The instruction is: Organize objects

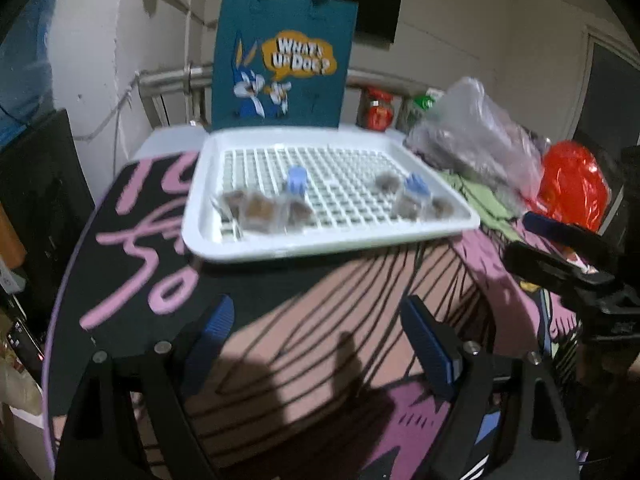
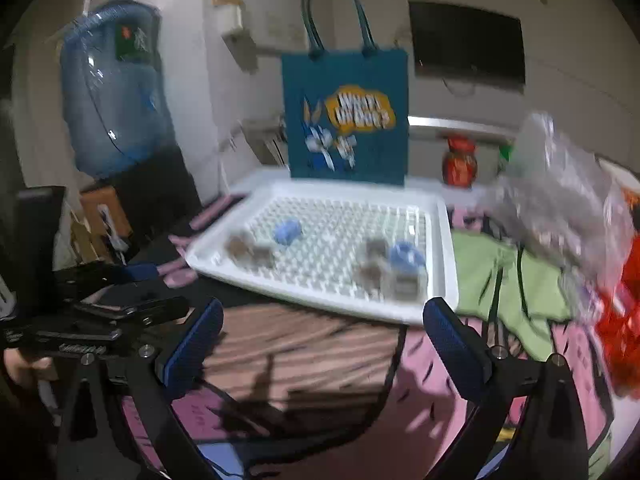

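Sitting toward 12 o'clock on the patterned cloth (image 1: 320, 300) is the white tray (image 1: 224, 240), its floor a grid of small cells. Inside it, two clusters: on the 9 o'clock side a blue clip (image 1: 297, 179) w/ three clear packets of brown stuff (image 1: 264, 210) just below it; on the 3 o'clock side a second blue clip (image 1: 416, 185) w/ more brown packets (image 1: 416, 204) around it, touching or nearly so. Blur makes the exact count on that side hard to call.

Left gripper (image 1: 320, 344) is at 6 o'clock in its own view, jaws spread wide, nothing btwn the blue pads (image 1: 214, 336), only cloth under them. It's well short of the tray's near rim. Right gripper (image 2: 332, 344), same story: jaws spread wide, empty, above the cloth, near the tray's front edge but not touching.

Each gripper shows in the other's cam: the right one at 3 o'clock in the left view, the left one at 9 o'clock in the right view.

Behind the tray at 12 o'clock, a teal bag (image 1: 280, 68) w/ a cartoon rabbit stands upright. At 2 o'clock, a crumpled clear plastic bag (image 1: 476, 128), and beside it a red bag (image 1: 572, 184). A green cloth (image 2: 504, 276) lies btwn tray and plastic bag. A water jug (image 2: 116, 92) is at 10 o'clock in the right view.
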The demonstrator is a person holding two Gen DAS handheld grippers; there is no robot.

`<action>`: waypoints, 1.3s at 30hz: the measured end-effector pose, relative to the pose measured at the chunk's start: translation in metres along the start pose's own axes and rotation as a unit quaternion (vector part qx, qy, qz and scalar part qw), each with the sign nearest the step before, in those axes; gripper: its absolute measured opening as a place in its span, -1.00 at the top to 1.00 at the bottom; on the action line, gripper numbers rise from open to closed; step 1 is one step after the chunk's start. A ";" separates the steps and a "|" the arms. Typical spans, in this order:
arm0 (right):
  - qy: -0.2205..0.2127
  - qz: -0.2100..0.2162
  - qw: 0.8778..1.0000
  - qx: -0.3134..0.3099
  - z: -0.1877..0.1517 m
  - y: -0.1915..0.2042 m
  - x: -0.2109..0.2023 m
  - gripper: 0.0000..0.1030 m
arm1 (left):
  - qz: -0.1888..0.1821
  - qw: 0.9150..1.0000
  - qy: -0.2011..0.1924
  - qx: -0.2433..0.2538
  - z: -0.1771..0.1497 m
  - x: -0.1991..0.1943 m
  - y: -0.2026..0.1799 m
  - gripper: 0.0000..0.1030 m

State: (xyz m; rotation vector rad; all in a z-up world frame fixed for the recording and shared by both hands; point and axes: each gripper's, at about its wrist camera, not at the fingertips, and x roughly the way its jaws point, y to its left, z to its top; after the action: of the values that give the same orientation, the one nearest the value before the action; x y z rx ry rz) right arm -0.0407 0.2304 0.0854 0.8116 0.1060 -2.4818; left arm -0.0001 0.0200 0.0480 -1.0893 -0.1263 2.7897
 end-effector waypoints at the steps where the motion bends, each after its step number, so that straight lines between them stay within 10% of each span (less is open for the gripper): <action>1: 0.013 -0.005 1.000 0.007 -0.004 -0.004 0.008 -0.96 | 0.003 1.000 0.004 0.001 -0.002 0.002 0.000 -0.68; 27: 0.137 -0.076 0.988 0.009 -0.030 -0.015 0.072 -0.96 | 0.062 0.995 0.084 0.005 -0.012 0.046 0.002 -0.68; 39: 0.165 -0.074 0.983 0.020 -0.036 -0.021 0.079 -0.99 | 0.073 0.992 0.101 0.023 -0.012 0.053 -0.003 -1.00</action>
State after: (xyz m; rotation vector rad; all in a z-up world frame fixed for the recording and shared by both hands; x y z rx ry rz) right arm -0.0863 0.2203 0.0093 1.2685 0.2431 -2.4696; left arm -0.0305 0.0316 0.0041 -1.4143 0.0406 2.7687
